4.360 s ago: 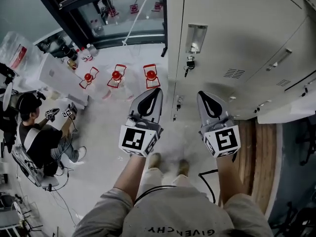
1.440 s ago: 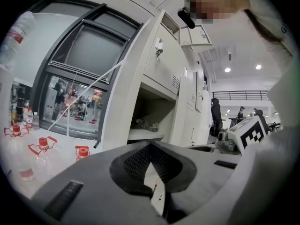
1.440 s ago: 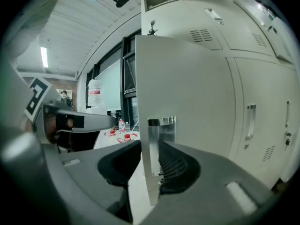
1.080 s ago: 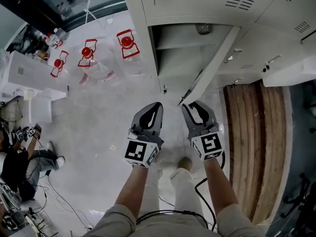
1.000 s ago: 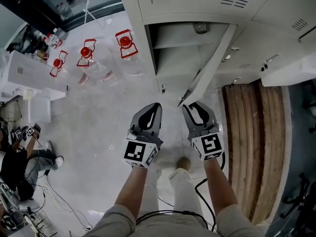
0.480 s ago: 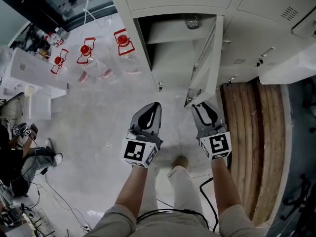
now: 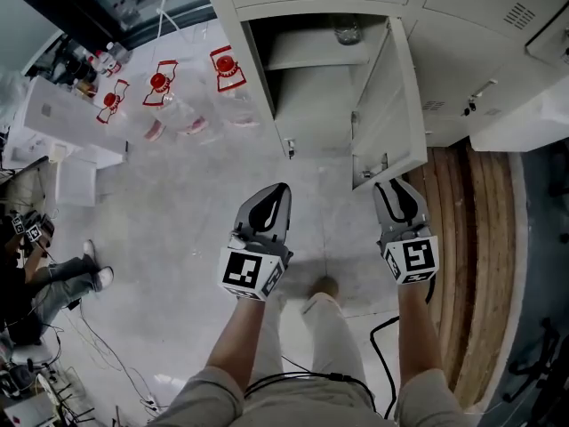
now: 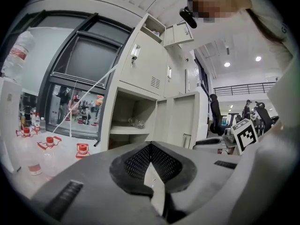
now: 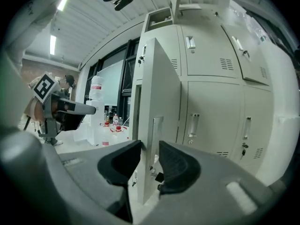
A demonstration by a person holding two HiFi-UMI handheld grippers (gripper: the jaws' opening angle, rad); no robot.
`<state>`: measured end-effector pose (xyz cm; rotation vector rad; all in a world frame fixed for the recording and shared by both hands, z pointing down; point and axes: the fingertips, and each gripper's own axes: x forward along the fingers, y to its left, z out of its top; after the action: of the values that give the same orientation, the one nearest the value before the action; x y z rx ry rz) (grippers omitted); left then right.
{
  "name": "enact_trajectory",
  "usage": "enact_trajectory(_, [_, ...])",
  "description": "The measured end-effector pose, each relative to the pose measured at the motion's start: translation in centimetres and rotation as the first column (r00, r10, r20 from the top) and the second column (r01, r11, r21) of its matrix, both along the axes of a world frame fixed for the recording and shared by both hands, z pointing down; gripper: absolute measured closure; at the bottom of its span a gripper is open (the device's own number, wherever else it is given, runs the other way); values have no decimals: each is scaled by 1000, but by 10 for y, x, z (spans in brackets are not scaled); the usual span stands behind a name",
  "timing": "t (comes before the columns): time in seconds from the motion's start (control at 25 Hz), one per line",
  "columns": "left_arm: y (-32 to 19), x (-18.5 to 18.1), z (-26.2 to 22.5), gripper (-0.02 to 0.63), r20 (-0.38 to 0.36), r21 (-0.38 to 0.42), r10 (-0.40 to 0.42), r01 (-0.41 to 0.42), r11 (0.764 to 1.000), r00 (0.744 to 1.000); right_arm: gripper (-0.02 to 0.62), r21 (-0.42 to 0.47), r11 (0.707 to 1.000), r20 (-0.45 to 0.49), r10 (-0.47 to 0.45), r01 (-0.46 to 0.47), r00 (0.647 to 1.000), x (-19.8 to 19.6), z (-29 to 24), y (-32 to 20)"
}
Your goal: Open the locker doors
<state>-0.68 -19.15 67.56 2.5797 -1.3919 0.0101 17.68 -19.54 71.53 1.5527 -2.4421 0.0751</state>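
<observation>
Clamping one open locker door [image 7: 393,105], right gripper [image 7: 397,187], left gripper [image 7: 279,189] empty

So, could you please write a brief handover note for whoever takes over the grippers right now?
Left gripper: shut, empty, held off the lockers.
Right gripper: clamped on the free edge of the pale grey metal locker door.
Done: that door stands wide open; its compartment shows a shelf.
To do: the neighbouring grey locker doors beside it are shut; release, then open those.
</observation>
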Motion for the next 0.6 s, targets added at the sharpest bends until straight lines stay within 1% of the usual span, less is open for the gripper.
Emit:
enact_trajectory(0.28, [8, 2, -1, 607, 7, -1, -15, 15, 1000, 1000, 483, -6, 997, 18, 74, -74, 997, 28, 1, 4])
enact_trajectory(0.6, [15, 2, -1, 607, 18, 6, -26, 26, 1000, 1000, 492, -19, 986, 58, 168, -167, 984, 61, 2, 4])
